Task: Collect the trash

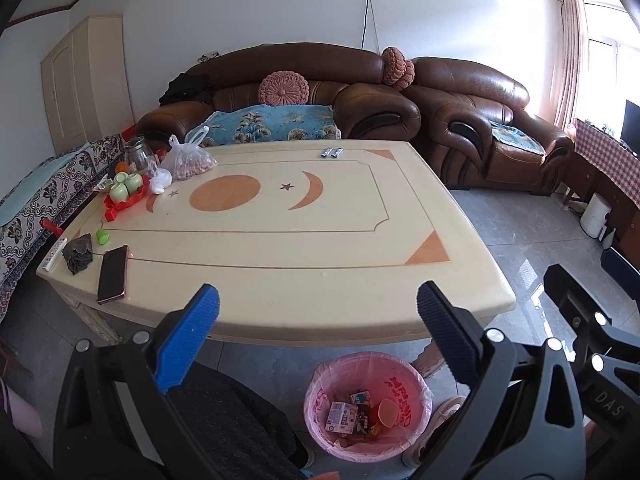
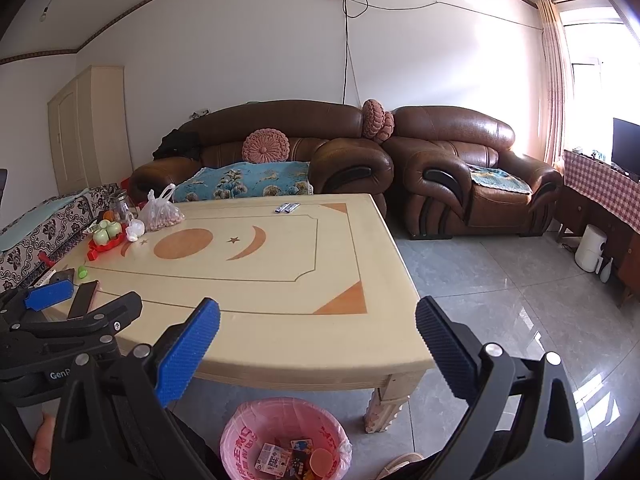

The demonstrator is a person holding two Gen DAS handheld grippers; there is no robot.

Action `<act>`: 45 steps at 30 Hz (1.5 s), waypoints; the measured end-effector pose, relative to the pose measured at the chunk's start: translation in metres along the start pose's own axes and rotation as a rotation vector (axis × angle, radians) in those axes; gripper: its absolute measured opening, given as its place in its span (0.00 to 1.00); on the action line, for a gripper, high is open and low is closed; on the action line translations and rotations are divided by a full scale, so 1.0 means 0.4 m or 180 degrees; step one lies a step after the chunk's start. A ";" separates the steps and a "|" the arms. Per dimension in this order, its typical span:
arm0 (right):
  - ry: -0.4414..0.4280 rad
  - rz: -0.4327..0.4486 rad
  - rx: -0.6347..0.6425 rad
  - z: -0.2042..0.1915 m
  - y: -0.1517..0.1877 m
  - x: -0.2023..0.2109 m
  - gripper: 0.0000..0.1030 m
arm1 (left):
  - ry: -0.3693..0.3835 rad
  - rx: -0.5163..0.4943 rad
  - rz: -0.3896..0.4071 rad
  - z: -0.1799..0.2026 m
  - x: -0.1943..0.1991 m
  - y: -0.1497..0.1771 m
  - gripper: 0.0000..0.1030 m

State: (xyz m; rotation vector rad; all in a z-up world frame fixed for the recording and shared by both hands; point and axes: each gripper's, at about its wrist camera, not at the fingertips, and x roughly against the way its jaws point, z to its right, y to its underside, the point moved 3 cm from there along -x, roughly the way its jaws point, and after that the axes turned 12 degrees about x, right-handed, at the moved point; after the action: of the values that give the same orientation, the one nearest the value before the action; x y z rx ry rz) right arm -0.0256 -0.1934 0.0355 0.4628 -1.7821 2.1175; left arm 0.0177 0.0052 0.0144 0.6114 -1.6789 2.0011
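On the floor in front of the cream table (image 1: 280,248) stands a pink-lined trash bin (image 1: 316,380) holding small cartons and an orange cup. My left gripper (image 1: 319,300) hovers open and empty over the table's near edge, above the bin. My right gripper (image 2: 319,312) is also open and empty, to the right of the left one, with the bin (image 2: 232,436) below it. Two small wrappers (image 1: 332,153) lie at the table's far edge. At the near left corner are a dark crumpled wad (image 1: 79,254) and a green cap (image 1: 102,236).
On the table's left side are a phone (image 1: 113,274), a remote (image 1: 54,254), a red tray with green cups (image 1: 126,192), a bag of nuts (image 1: 190,160) and a glass jar (image 1: 136,154). Brown sofas (image 1: 320,92) stand behind. Grey tiled floor (image 2: 500,300) lies to the right.
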 end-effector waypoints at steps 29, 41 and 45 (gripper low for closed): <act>0.0007 -0.0009 0.0031 -0.011 0.000 0.001 0.93 | 0.0012 -0.0026 0.0032 -0.001 0.006 0.003 0.94; 0.0071 0.0035 0.0049 -0.016 0.002 0.012 0.93 | 0.0302 0.0055 -0.0079 -0.008 0.010 -0.005 0.94; 0.0107 0.0066 0.0074 -0.021 0.005 0.020 0.93 | 0.0476 0.0150 -0.0231 -0.019 0.001 -0.003 0.94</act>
State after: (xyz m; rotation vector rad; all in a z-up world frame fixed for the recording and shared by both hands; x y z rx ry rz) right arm -0.0340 -0.1850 0.0361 0.4140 -1.7530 2.1493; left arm 0.0177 0.0129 0.0146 0.5177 -1.5050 1.9880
